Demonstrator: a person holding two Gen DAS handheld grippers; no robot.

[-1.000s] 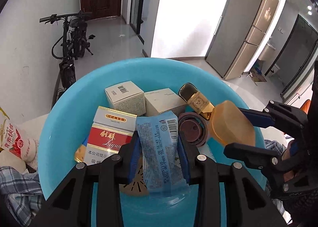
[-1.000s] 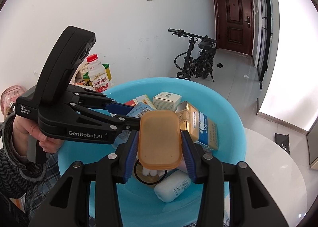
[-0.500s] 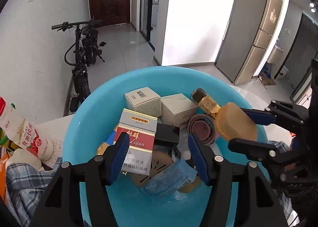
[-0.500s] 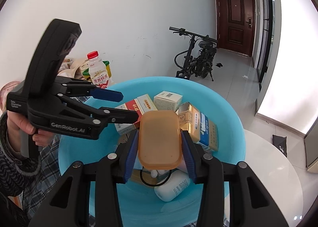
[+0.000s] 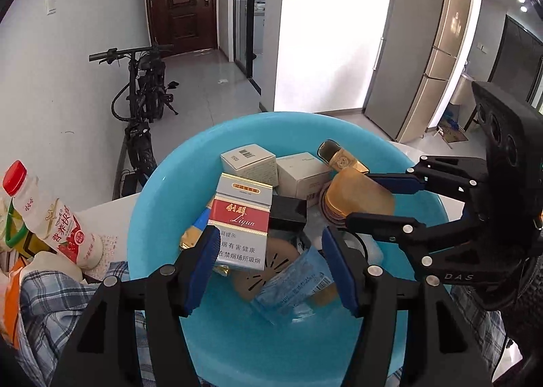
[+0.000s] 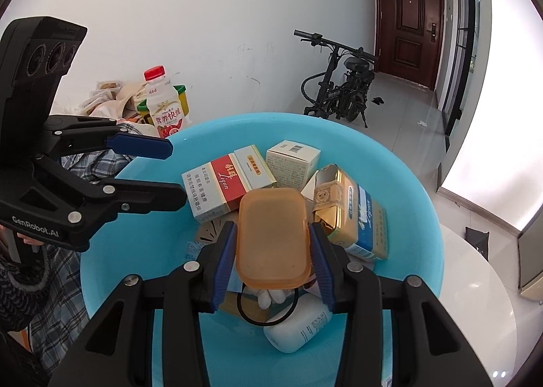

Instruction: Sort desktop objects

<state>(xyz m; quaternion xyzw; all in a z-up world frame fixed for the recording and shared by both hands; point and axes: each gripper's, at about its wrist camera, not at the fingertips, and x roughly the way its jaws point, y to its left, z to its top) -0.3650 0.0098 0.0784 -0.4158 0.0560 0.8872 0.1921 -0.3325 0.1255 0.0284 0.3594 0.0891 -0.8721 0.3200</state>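
A blue basin (image 5: 159, 204) (image 6: 407, 204) holds several items: a red and silver cigarette pack (image 5: 241, 217) (image 6: 227, 180), small white boxes (image 5: 249, 163) (image 6: 293, 158), a gold and blue carton (image 6: 356, 217), a blue plastic packet (image 5: 292, 285) and a white bottle (image 6: 298, 326). My left gripper (image 5: 268, 268) (image 6: 169, 170) is open and empty above the basin, just over the packet. My right gripper (image 6: 273, 261) (image 5: 370, 198) is shut on an orange translucent box (image 6: 273, 237) (image 5: 359, 197) and holds it above the basin.
A yogurt drink bottle (image 5: 51, 214) (image 6: 164, 102) stands left of the basin beside snack bags and plaid cloth (image 5: 44, 292). The basin sits on a white round table (image 6: 482, 285). A bicycle (image 5: 142, 109) leans at the wall behind.
My left gripper opened and let go of the blue packet, which now lies in the basin, then pulled back. My right gripper stays shut on the orange box.
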